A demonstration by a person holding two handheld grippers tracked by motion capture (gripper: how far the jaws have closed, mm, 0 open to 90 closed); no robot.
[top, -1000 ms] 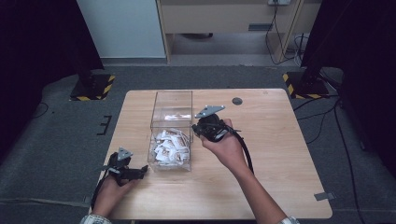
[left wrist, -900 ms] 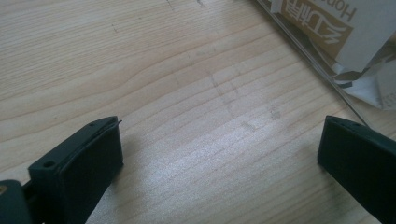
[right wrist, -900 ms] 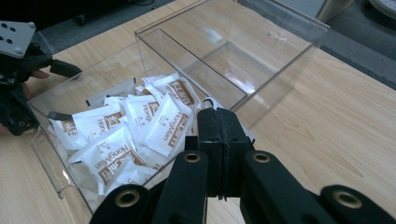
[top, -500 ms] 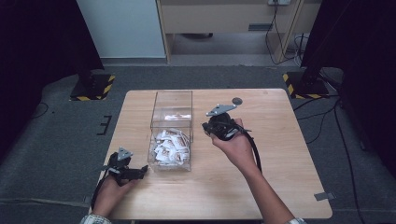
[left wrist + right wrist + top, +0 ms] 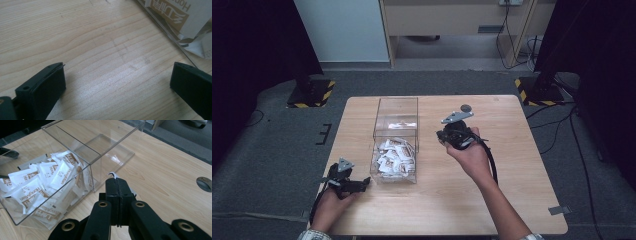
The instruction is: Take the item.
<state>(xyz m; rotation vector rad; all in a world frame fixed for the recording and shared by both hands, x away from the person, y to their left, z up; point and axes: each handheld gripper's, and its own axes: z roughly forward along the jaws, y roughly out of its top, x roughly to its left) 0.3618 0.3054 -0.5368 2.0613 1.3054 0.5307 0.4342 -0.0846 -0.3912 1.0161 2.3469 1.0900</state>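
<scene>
Jaws of the right gripper [image 5: 117,185] are clenched on a small white paper sachet [image 5: 111,174], only its edge peeking out, held above the light wooden desk [image 5: 512,150] just right of the clear plastic two-compartment box [image 5: 396,137]. Near compartment holds white-and-brown sachets [image 5: 37,187]. Left gripper [image 5: 117,82] jaws released, low over desk beside the box.

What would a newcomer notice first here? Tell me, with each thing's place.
First the clear box at the table's middle, its near compartment heaped with white sachets, its far one nearly bare. Right of it, the right gripper is held up, jaws shut on a white sachet corner. The left gripper rests open at the box's near left corner.
</scene>
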